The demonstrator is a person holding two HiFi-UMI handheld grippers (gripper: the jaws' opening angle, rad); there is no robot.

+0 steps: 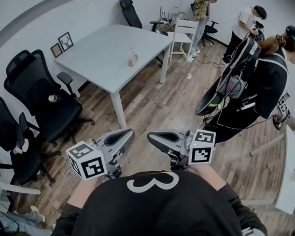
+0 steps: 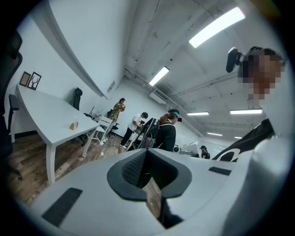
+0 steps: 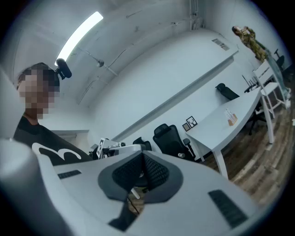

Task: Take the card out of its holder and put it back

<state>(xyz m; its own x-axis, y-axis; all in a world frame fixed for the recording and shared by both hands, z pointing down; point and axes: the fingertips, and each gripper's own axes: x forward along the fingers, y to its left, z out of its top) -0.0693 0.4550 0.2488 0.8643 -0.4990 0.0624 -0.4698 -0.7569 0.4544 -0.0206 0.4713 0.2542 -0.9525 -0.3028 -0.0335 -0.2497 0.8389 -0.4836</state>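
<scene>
While the task's thing is out of reach, left gripper [image 1: 129,135]: held close before the chest, its jaws pressed together on nothing, as is judged fitting for walking with no load
Right gripper [image 1: 152,137]: held level beside the left one, tips near but apart, its jaws also closed and empty; only the room is seen past them in the right gripper view
Card holder [image 1: 133,58]: a small wooden block, set upright on the white table [image 1: 102,54], well apart from both grippers
Card [image 1: 132,52]: seen only as a thin pale sheet standing in the holder; its print is too small to be told
Reason of placing: the holder is set near the table edge that faces the open floor, so it can probably be reached from that side without leaning over the top
Task state: judged as not begun, since the card is in its holder and nothing is gripped
Open room: a wide strip of wooden floor [image 1: 152,107] is left free between the grippers and the table's near corner
Left limit: black office chairs [image 1: 40,94] are ranged along the table's other long side, so less room is given there
Right limit: a standing person in black [image 1: 267,82] with equipment is close to the path, and a white chair [image 1: 183,34] is placed at the table's far end
Table top: apart from the holder, nothing is seen on it
</scene>
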